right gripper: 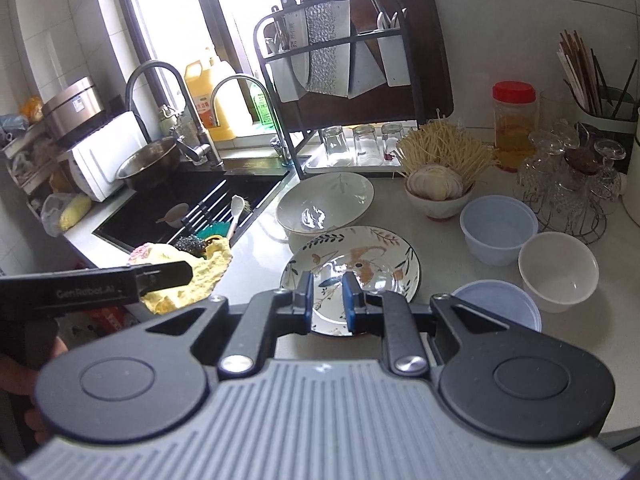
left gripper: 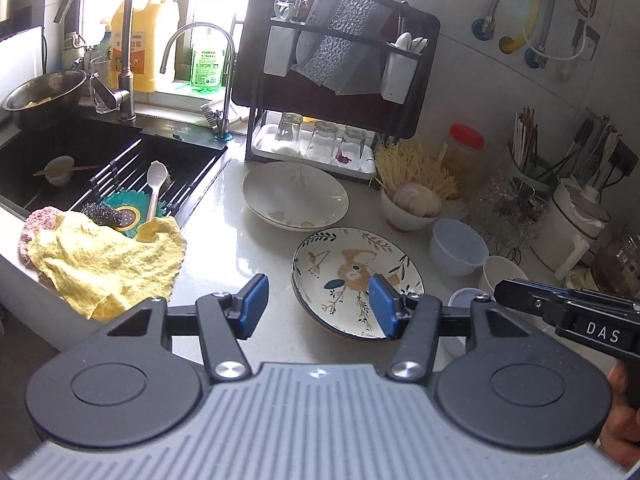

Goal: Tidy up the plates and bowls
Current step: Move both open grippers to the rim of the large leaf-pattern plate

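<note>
The floral plate (left gripper: 352, 276) sits stacked on another plate at the counter's (left gripper: 224, 248) near edge, with a white shallow bowl (left gripper: 294, 196) just behind it toward the dish rack (left gripper: 320, 92). Your left gripper (left gripper: 318, 306) hovers over the plate, jaws wide apart. Your right gripper (right gripper: 327, 300) hangs above the same plate, jaws narrowly apart, holding nothing. Three small bowls (right gripper: 558, 268) stand right of the plate.

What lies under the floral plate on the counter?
Under the floral plate a second plate's dark rim shows, so it sits on a stack. How many lie beneath stays covered.
</note>
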A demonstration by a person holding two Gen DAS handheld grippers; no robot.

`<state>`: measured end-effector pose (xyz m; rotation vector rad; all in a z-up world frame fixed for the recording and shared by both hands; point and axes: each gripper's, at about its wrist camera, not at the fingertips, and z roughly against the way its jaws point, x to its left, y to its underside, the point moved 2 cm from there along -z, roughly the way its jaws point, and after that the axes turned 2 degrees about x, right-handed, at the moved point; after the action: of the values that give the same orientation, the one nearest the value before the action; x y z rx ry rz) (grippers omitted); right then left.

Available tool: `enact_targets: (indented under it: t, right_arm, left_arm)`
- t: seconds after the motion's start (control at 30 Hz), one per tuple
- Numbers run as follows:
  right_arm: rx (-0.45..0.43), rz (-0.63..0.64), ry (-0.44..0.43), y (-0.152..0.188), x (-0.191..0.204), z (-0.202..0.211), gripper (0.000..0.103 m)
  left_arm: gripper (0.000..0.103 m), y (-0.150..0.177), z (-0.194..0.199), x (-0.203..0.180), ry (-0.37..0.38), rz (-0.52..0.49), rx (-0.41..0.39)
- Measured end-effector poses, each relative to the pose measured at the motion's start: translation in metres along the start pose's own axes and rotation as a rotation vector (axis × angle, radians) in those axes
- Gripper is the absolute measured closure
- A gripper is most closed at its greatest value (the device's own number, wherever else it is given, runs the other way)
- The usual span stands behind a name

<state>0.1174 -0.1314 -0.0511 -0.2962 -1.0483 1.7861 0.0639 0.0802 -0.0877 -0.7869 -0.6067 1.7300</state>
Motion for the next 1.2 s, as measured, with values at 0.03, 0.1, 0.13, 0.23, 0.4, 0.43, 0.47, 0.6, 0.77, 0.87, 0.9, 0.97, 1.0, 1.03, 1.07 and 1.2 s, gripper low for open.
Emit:
enact_targets:
  t: [0.03, 0.1, 0.13, 0.23, 0.4, 0.43, 0.47, 0.6, 0.77, 0.87, 0.9, 0.97, 1.0, 1.03, 1.07, 1.2]
  right_arm:
    - [-0.001, 0.004, -0.003, -0.002, 0.000, -0.002, 0.084]
    - [0.001, 0.002, -0.006, -0.006, 0.000, -0.008, 0.084]
    - [0.003, 0.000, -0.008, -0.008, -0.001, -0.011, 0.084]
    - [0.020, -0.009, -0.004, -0.016, -0.004, -0.026, 0.084]
    - [0.023, -0.015, 0.023, -0.032, -0.009, -0.055, 0.084]
    - [0.024, -0.023, 0.033, -0.035, -0.011, -0.061, 0.084]
    - [0.026, -0.034, 0.041, -0.039, -0.013, -0.066, 0.084]
    - [0.041, -0.077, 0.057, -0.053, -0.021, -0.091, 0.084]
    - [0.063, -0.099, 0.081, -0.069, -0.024, -0.126, 0.084]
    - [0.072, -0.125, 0.099, -0.077, -0.026, -0.146, 0.084]
    - [0.077, -0.136, 0.112, -0.080, -0.026, -0.153, 0.084]
    - [0.083, -0.150, 0.127, -0.085, -0.025, -0.165, 0.084]
    - [0.087, -0.158, 0.129, -0.087, -0.025, -0.170, 0.083]
    - [0.093, -0.169, 0.134, -0.090, -0.025, -0.176, 0.079]
    - [0.096, -0.179, 0.135, -0.092, -0.025, -0.181, 0.074]
    - [0.109, -0.215, 0.131, -0.096, -0.025, -0.200, 0.059]
  left_arm:
    - [0.041, -0.003, -0.002, 0.001, 0.000, 0.005, 0.002]
    - [0.041, -0.007, -0.007, 0.004, -0.002, 0.017, 0.004]
    - [0.041, -0.010, -0.011, 0.006, -0.005, 0.018, 0.006]
    - [0.041, -0.022, -0.027, 0.013, -0.008, 0.027, 0.018]
    - [0.041, -0.051, -0.070, 0.029, 0.032, 0.045, 0.048]
    - [0.041, -0.058, -0.080, 0.032, 0.040, 0.050, 0.058]
    - [0.041, -0.064, -0.088, 0.035, 0.050, 0.051, 0.063]
    - [0.041, -0.090, -0.117, 0.040, 0.054, 0.017, 0.050]
    - [0.038, -0.120, -0.161, 0.052, 0.093, 0.003, 0.081]
    - [0.037, -0.134, -0.185, 0.060, 0.110, -0.007, 0.110]
    - [0.037, -0.138, -0.193, 0.063, 0.116, -0.011, 0.120]
    - [0.036, -0.146, -0.206, 0.068, 0.123, -0.019, 0.133]
    - [0.035, -0.150, -0.213, 0.071, 0.126, -0.022, 0.141]
    - [0.035, -0.152, -0.218, 0.076, 0.131, -0.023, 0.148]
    - [0.034, -0.155, -0.224, 0.079, 0.134, -0.024, 0.155]
    - [0.032, -0.161, -0.249, 0.092, 0.135, -0.031, 0.191]
